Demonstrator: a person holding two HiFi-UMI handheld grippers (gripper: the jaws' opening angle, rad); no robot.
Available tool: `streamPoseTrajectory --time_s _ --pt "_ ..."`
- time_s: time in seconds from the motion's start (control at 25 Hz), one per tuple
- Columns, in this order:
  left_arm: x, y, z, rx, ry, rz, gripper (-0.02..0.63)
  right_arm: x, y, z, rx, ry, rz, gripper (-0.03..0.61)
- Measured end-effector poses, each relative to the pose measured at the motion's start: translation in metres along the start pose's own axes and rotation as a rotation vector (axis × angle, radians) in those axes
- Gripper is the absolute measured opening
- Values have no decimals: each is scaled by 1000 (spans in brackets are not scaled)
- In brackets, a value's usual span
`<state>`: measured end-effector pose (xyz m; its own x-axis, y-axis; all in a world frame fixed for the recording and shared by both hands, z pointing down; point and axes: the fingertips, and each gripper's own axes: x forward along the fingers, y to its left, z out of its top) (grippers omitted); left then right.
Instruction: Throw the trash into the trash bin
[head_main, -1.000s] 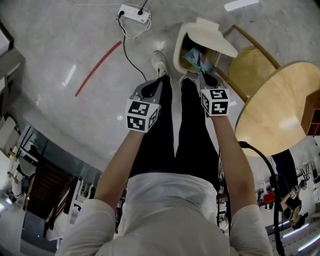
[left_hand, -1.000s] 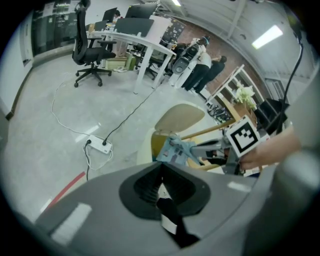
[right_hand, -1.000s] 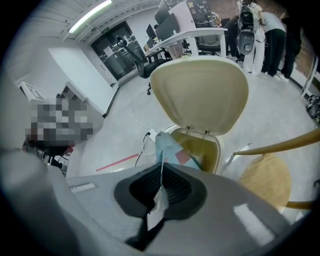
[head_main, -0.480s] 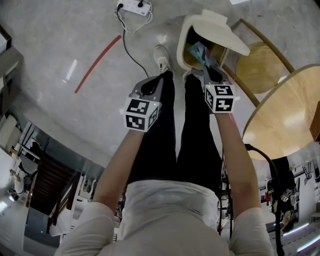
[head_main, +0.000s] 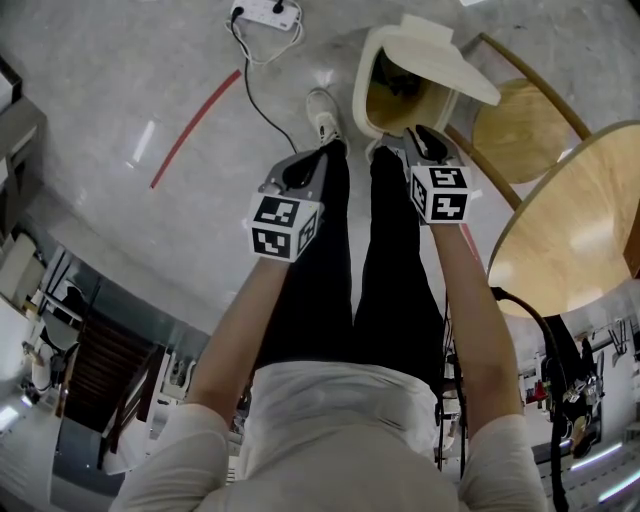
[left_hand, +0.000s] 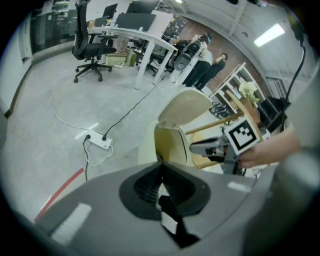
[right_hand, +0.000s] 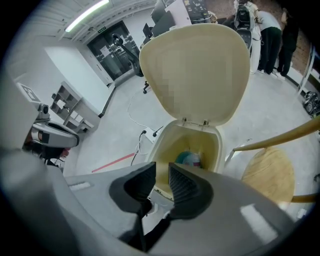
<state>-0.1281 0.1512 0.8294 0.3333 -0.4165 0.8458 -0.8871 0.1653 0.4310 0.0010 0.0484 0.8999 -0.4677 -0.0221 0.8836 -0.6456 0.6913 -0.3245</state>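
Trash in the bin, both grippers held over the floor

The grey floor (head_main: 130, 90) fills the head view; the round wooden table (head_main: 570, 220) sits at 3 o'clock; the cream trash bin (head_main: 362, 95) stands at 12 o'clock, just past the person's shoe (head_main: 320, 115), with its lid (head_main: 440, 65) tipped up and open; the right gripper (head_main: 410, 135) points down at the bin's near rim, its jaws a little apart with nothing between them, and they have just been opening; the left gripper (head_main: 318, 152) hangs at 9 o'clock from the right one, its jaws pressed together and empty; the blue-green and white trash (right_hand: 190, 159) lies down inside the bin; a white power strip (head_main: 265, 12) lies at 11 o'clock.
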Motion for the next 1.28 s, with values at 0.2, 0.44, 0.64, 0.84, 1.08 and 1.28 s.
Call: streamPoseTrajectory --time_s 0.2,0.44,0.64,0.84,1.08,1.28 --pt "0 -3 -2 7 -1 -5 3 -5 1 -3 5 -8 -3 84" --pt "-5 -6 3 23 -13 10 5 -17 4 1 0 -24 -11 84" --pt "-20 -12 14 37 -30 21 3 -37 8 12 -5 -45 -23 77" --pt "-41 -21 28 45 -47 15 5 -64 16 26 -14 -69 -32 60" --pt "-67 -38 43 65 -55 9 5 -102 23 41 -11 -126 -41 25" --pt "-94 -56 56 108 -52 -5 4 -138 32 53 -10 -151 -54 14"
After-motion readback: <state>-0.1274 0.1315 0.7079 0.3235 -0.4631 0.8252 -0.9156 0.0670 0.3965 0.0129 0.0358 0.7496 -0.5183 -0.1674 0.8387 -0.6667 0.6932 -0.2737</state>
